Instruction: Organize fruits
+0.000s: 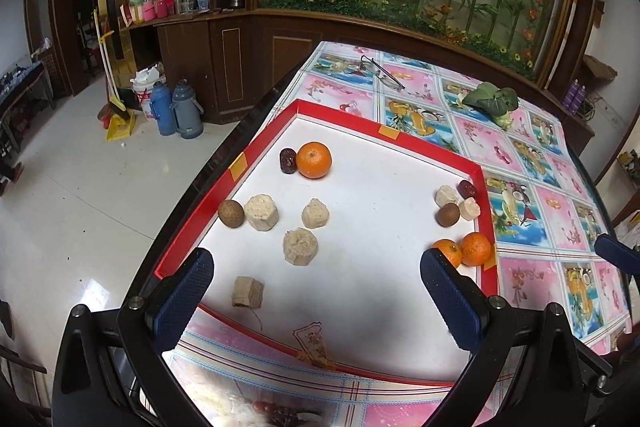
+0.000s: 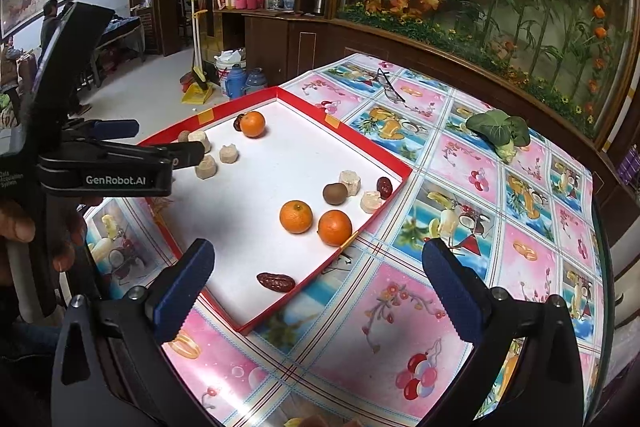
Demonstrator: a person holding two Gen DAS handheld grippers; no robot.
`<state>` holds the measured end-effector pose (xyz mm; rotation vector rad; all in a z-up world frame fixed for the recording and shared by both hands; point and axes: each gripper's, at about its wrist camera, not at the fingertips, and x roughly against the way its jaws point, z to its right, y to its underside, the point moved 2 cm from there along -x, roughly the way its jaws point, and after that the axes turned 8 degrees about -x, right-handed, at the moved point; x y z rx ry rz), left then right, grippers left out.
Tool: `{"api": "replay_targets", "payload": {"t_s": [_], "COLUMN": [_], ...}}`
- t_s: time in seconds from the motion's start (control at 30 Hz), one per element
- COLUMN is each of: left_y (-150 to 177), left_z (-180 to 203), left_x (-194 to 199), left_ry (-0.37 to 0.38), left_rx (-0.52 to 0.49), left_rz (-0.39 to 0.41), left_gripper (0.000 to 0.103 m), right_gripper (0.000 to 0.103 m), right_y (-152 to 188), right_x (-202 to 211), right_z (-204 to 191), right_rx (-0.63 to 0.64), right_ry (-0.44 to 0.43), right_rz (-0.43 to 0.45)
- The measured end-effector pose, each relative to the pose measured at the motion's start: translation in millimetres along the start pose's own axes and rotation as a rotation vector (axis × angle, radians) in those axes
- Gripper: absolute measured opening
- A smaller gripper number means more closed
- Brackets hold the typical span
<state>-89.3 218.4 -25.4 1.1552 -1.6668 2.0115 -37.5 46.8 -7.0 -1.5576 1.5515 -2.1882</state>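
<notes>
A red-rimmed white tray (image 1: 486,227) lies on the patterned table. One orange (image 1: 315,159) sits beside a dark date (image 1: 287,160) at the far side, and two oranges (image 1: 475,248) rest at the right rim. A brown round fruit (image 1: 231,213) and several beige chunks (image 1: 300,246) lie on the left. My left gripper (image 1: 320,301) hangs open over the tray's near end, holding nothing. My right gripper (image 2: 320,291) is open above the tray's near corner, where a wrinkled date (image 2: 275,281) lies. The two oranges (image 2: 295,216) are just beyond it.
A pair of glasses (image 1: 382,71) and a leafy vegetable (image 2: 496,131) lie on the table past the tray. A hand holds the left gripper (image 2: 168,139) at the left in the right wrist view. Thermos flasks (image 1: 176,109) stand on the floor by a wooden cabinet.
</notes>
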Motion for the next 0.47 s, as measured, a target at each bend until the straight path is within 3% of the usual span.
{"api": "replay_targets", "payload": {"t_s": [0.17, 0.47], "left_y": [-1.7, -4.1], "left_z": [-2.8, -0.1], "left_x": [5.1, 1.0], "left_ry": [-0.058, -0.063], "left_rx": [0.026, -0.001], "left_rz": [0.022, 0.016], "left_gripper": [0.103, 0.103], "right_gripper": [0.103, 0.103], "right_y": [0.2, 0.6], "right_x": [0.0, -2.0], "right_z": [-0.6, -3.1], "right_rx": [-0.001, 0.001], "right_ry": [-0.002, -0.021], "right_rz": [-0.003, -0.005]}}
